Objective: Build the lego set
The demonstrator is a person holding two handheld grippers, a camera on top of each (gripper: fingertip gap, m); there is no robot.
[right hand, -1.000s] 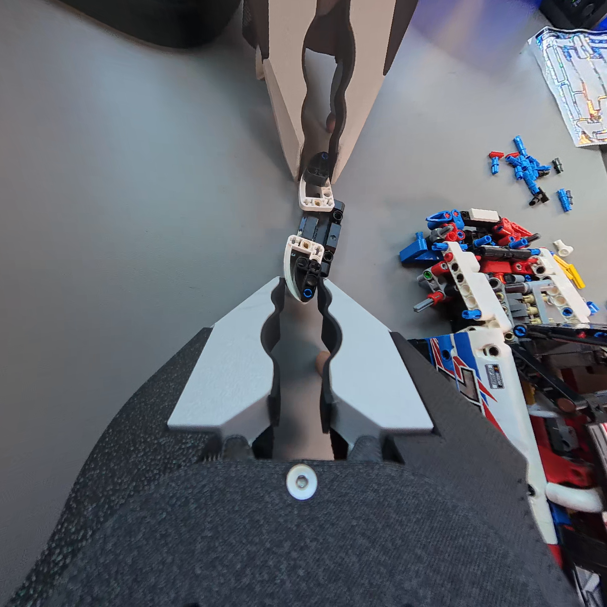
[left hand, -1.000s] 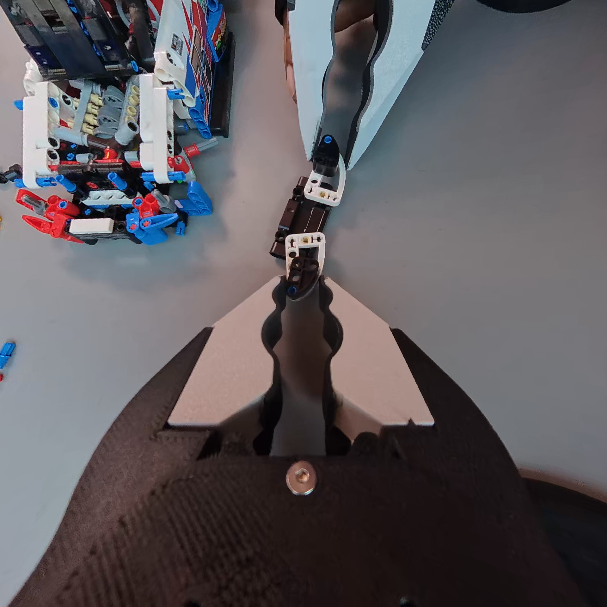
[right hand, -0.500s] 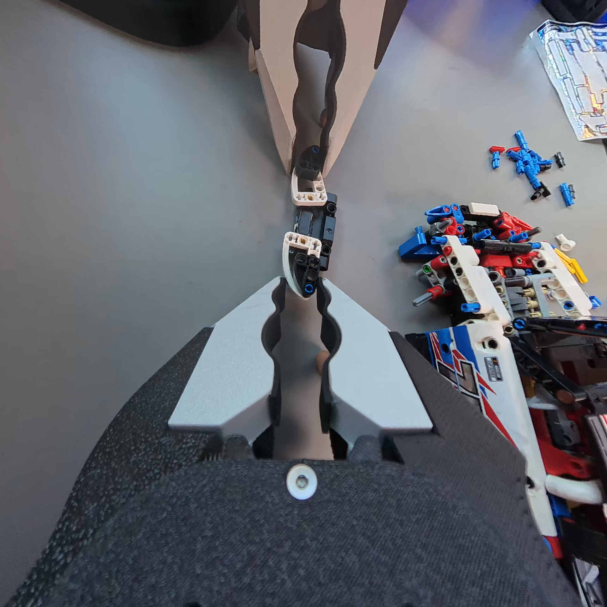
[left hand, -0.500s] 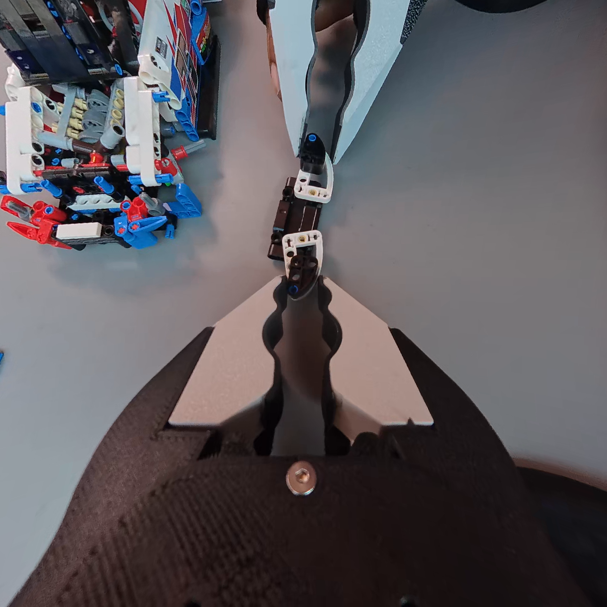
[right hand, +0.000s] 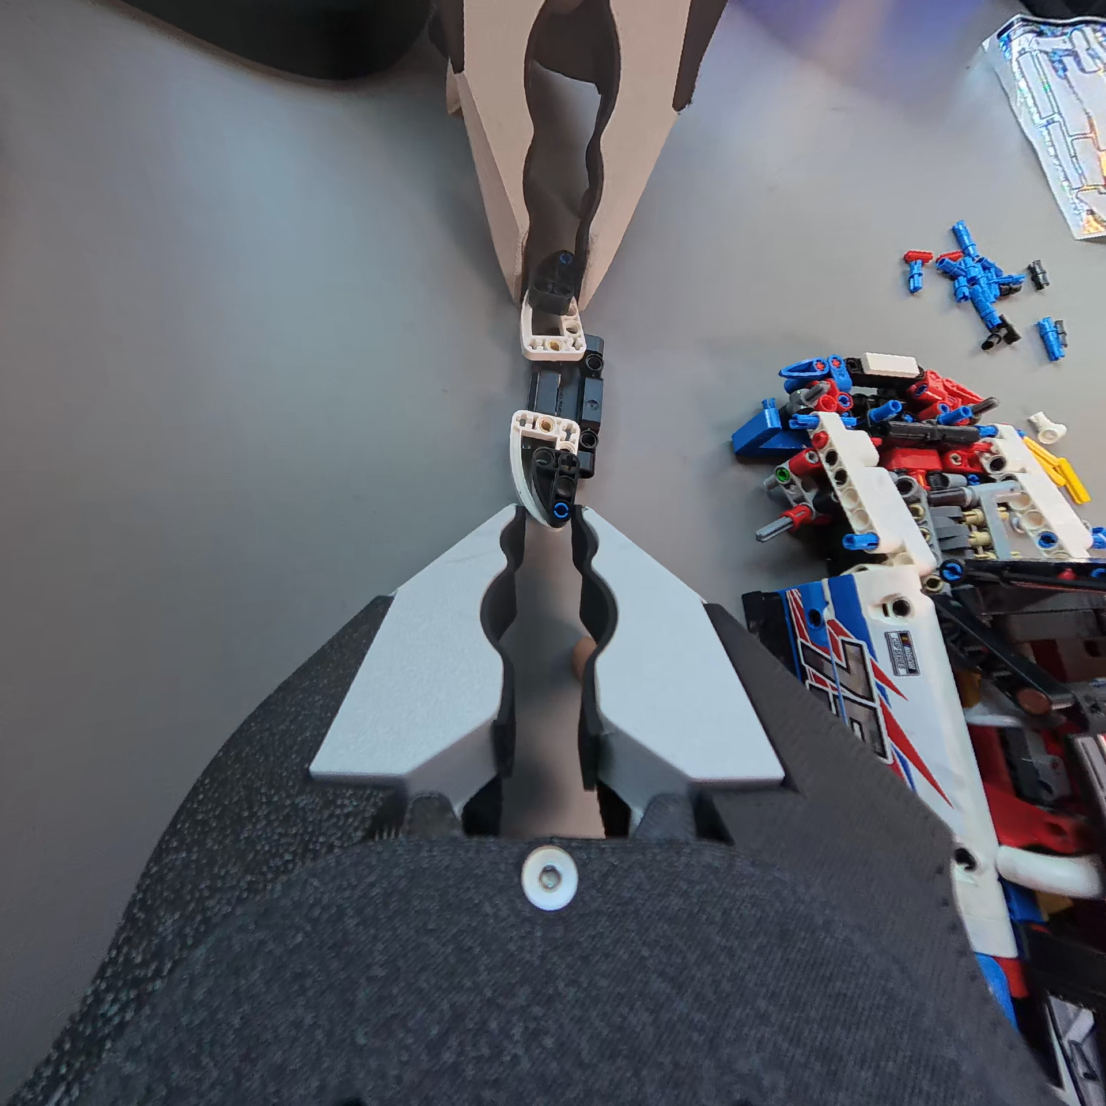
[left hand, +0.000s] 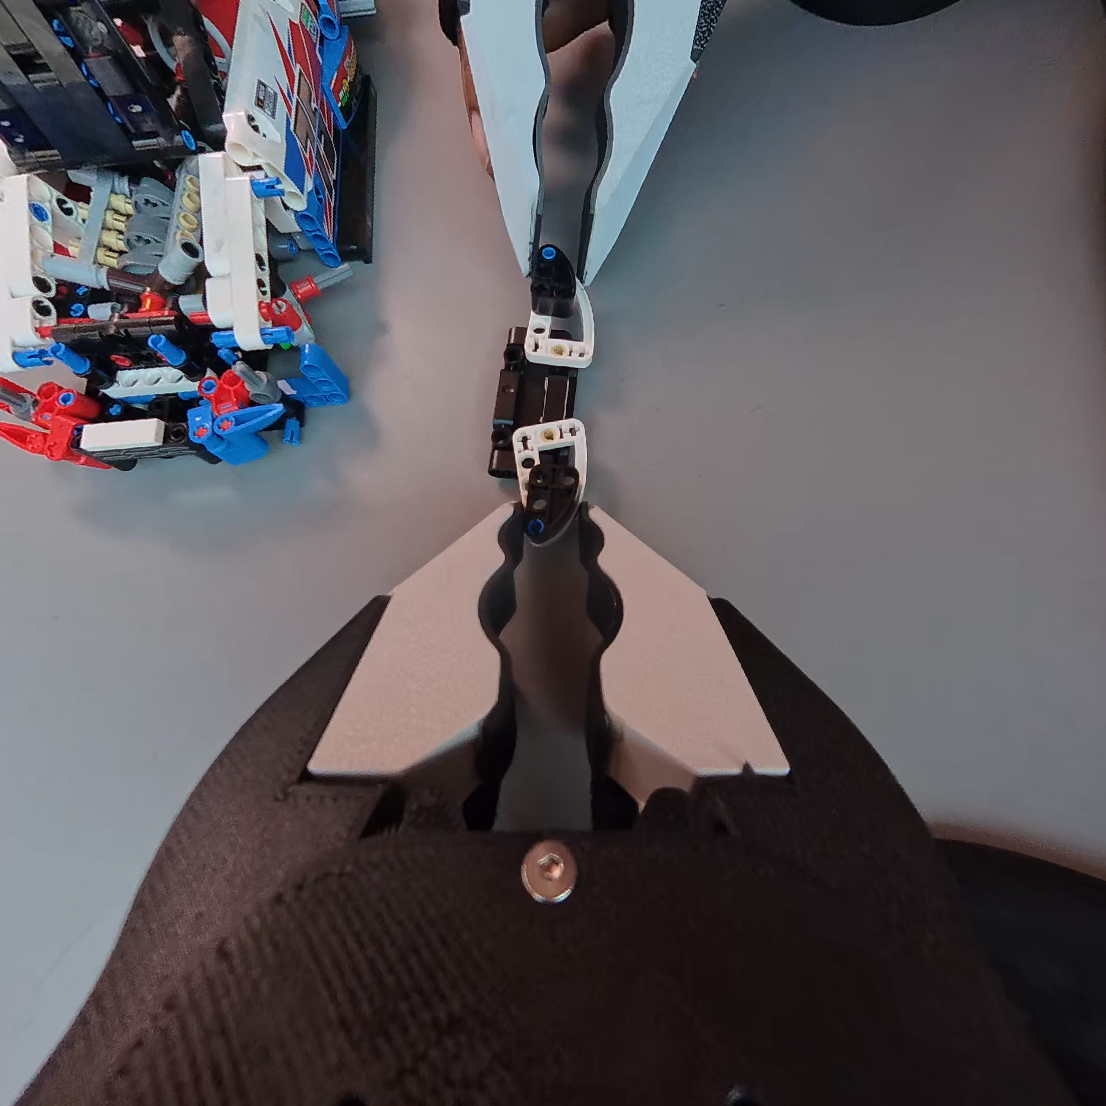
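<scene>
Small sub-assembly (left hand: 541,401): black beam core with a white curved panel and a black wedge piece at each end, blue pin showing at both tips. We see it held over the bare grey table (left hand: 868,419), between the two grippers, clear of the main build.

Long axis runs straight along the line joining the grippers. Each tip points into one pair of fingers. Neither gripper is nearer; each has one end.

Left gripper (left hand: 547,509): fingers drawn in close on the near wedge tip, which sits just at the fingertips. Contact looks light, at the very end of the part. Right gripper (right hand: 549,509): same arrangement on the opposite tip, fingers pinched in on the wedge and its white panel. In each wrist view the other gripper shows head-on at the top, closed on the far end.

Pose: the two grippers face each other nose to nose, both roughly level, fingers in line with the part's length. We judge this a two-ended hold suited to pressing the ends inward or carrying the piece across.

Partly built race car (right hand: 898,628), white panels with red and blue striping, lies to the right gripper's right side, well apart from the held piece. Loose blue pins (right hand: 981,287) sit beyond it, and a sticker sheet (right hand: 1053,108) at the table's far corner.
</scene>
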